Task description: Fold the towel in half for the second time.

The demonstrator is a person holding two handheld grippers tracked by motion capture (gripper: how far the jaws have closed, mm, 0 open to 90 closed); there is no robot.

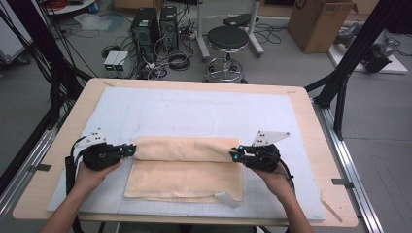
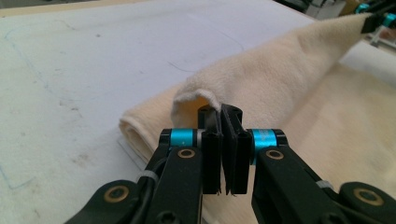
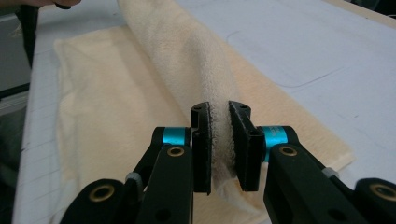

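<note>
The left hand-held gripper [image 2: 223, 122] was clamped on the towel [image 1: 187, 167] at the left end of its lifted fold; the right hand-held gripper [image 3: 220, 122] pinched the fold's other end. The towel lay on the white mat [image 1: 194, 109] toward the near side of the table [image 1: 311, 104]. The left bite looked thin, so that corner could slip free and leave the fold crooked.
</note>
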